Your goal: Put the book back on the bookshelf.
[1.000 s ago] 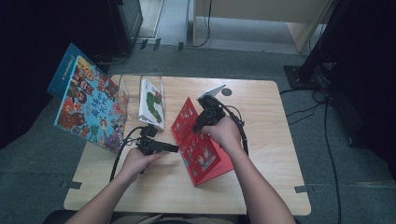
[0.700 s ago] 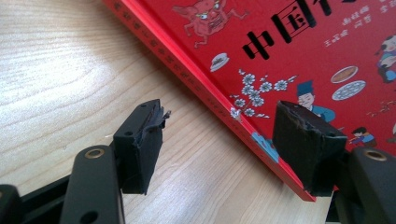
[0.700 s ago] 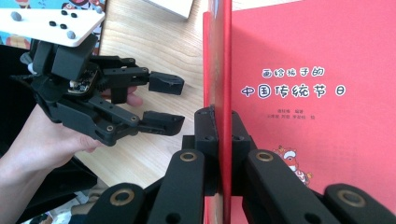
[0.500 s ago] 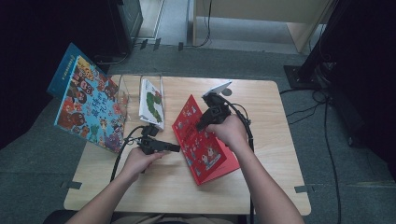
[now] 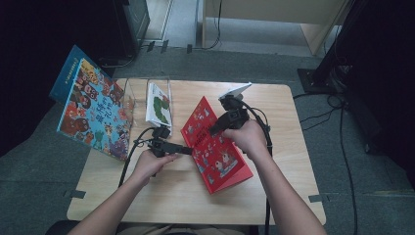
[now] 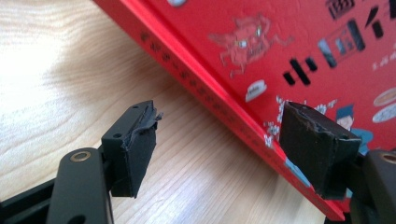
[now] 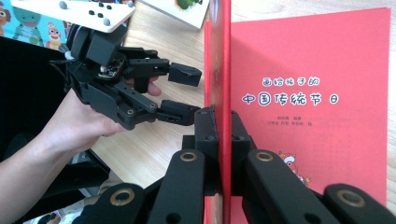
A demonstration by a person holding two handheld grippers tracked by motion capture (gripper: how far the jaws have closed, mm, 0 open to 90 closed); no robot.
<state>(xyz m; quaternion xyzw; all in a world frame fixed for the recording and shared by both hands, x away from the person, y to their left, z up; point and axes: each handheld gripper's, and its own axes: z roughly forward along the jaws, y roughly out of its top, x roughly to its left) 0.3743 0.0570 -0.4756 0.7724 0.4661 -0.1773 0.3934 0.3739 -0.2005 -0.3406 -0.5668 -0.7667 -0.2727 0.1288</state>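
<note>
Jaws of right gripper [image 7: 219,140] clenched on red book's [image 7: 308,93] cover, frame centre; left gripper [image 6: 219,140] jaws released beside it.

The tabletop [image 6: 56,70] is pale wood with fine grain and a soft sheen, lower left of the left gripper view. The red book [image 7: 308,93] has a smooth, slightly glossy card cover with printed figures. The left gripper [image 6: 219,149] is matt black plastic with brass-coloured pins; its pads [image 6: 135,149] are dull rubber, torn and rough at the edges. The right gripper [image 7: 219,135] looks the same matt black. The floor [image 5: 44,161] is grey, carpet-like.
</note>
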